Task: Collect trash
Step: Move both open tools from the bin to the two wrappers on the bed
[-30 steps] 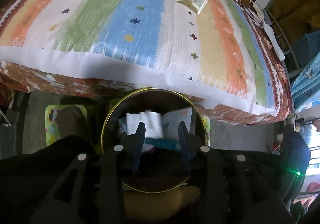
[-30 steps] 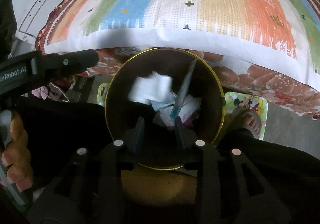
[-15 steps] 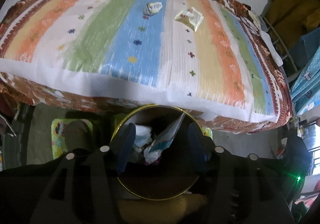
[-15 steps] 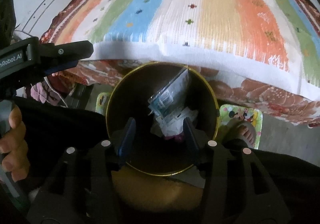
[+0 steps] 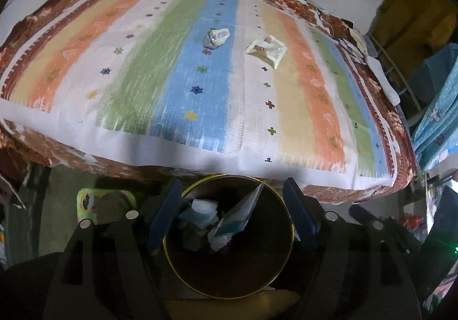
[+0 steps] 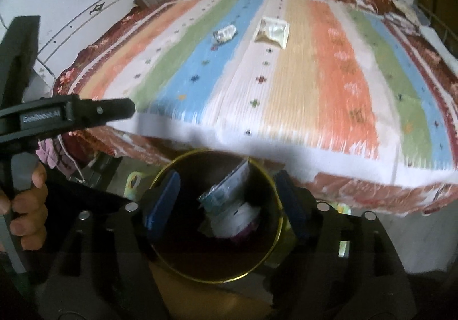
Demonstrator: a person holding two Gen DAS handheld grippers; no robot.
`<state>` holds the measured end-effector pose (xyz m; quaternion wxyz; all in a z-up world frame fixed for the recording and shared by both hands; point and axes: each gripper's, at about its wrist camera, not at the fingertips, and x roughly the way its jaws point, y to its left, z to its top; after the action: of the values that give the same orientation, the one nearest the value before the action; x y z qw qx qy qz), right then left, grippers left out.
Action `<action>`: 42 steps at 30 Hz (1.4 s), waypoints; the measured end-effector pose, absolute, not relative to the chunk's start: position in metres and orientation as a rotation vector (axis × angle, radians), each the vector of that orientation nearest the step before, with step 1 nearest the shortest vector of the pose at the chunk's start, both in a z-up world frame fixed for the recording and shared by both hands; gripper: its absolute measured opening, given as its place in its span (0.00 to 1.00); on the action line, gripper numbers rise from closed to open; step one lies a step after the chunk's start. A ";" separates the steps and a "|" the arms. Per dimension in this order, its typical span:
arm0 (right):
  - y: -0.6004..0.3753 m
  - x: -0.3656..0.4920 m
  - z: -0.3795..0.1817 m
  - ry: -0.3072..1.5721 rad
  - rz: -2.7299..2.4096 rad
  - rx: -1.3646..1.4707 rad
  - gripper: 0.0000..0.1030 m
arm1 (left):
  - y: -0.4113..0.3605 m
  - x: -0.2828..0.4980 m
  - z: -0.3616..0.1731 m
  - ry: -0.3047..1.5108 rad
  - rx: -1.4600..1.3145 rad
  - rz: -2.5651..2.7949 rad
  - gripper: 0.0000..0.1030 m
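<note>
A dark round bin with a gold rim (image 5: 290, 230) (image 6: 277, 234) stands on the floor against the bed's near edge. Wrappers and tissue lie inside, among them a blue-and-white packet (image 5: 239, 220) (image 6: 229, 191) leaning on the wall. Both grippers hover above the bin. My left gripper (image 5: 232, 191) has its jaws opening, nothing between them. My right gripper (image 6: 227, 184) is likewise opening and empty. Far back on the striped bedspread lie a crumpled silver wrapper (image 5: 216, 37) (image 6: 224, 33) and a flat cream sachet (image 5: 267, 49) (image 6: 272, 30).
The striped bedspread (image 5: 143, 77) covers the bed ahead. A hand holds the left gripper's black handle (image 6: 65, 117) at the left of the right wrist view. A green cartoon mat (image 5: 86, 200) lies on the floor. Yellow and blue cloth and a rack stand at the right.
Both grippers have opened wide and risen above the bin. The tissue and the blue packet they carried have dropped in. More of the bed shows now.
</note>
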<state>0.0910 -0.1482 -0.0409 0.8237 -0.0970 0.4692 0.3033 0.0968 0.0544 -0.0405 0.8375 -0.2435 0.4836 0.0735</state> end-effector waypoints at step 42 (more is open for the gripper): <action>-0.088 0.255 -0.014 0.851 0.590 -0.222 0.92 | 0.145 0.255 -0.042 0.996 -0.385 0.279 0.94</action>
<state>0.2549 -0.0877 -0.0136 0.8630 -0.1060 0.4058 0.2816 0.2549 0.1452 -0.0421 0.8516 -0.1830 0.4730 0.1326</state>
